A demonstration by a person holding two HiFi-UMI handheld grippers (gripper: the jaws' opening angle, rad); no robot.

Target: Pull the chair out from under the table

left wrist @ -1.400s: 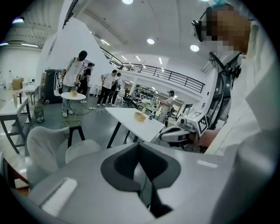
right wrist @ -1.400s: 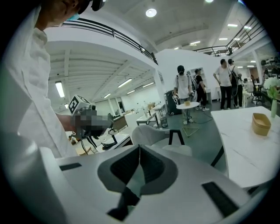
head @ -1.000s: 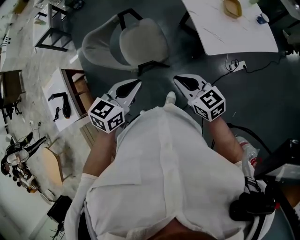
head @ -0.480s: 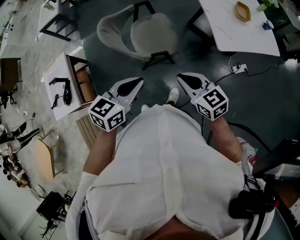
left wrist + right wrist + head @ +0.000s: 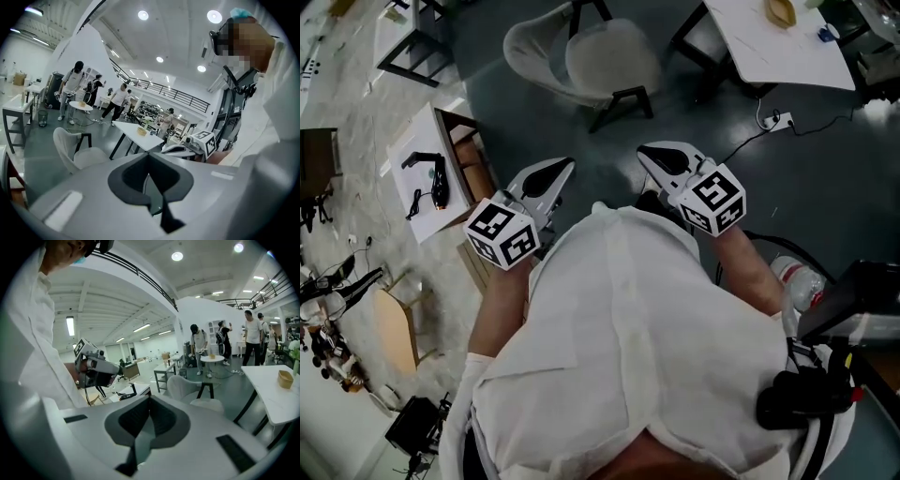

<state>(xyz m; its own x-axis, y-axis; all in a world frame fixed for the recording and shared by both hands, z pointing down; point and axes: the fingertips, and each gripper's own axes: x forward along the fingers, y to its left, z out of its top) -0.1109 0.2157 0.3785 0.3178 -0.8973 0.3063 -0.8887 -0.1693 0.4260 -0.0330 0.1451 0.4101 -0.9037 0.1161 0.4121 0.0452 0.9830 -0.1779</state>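
Pretty sure we're done here: the chair (image 5: 581, 61) sits far off, clear of the table (image 5: 778, 47) and to its left, with our left gripper (image 5: 561, 171) and right gripper (image 5: 652, 156) both closed on nothing.

Chair (image 5: 591, 61) standing left of the table (image 5: 787, 58) and apart from it, a bowl (image 5: 780, 12) on the tabletop, left gripper (image 5: 564, 169) and right gripper (image 5: 652, 155) side by side nearer the person.

head: steeply down | gripper views: forward along jaws | shared: chair (image 5: 605, 64), table (image 5: 769, 52)
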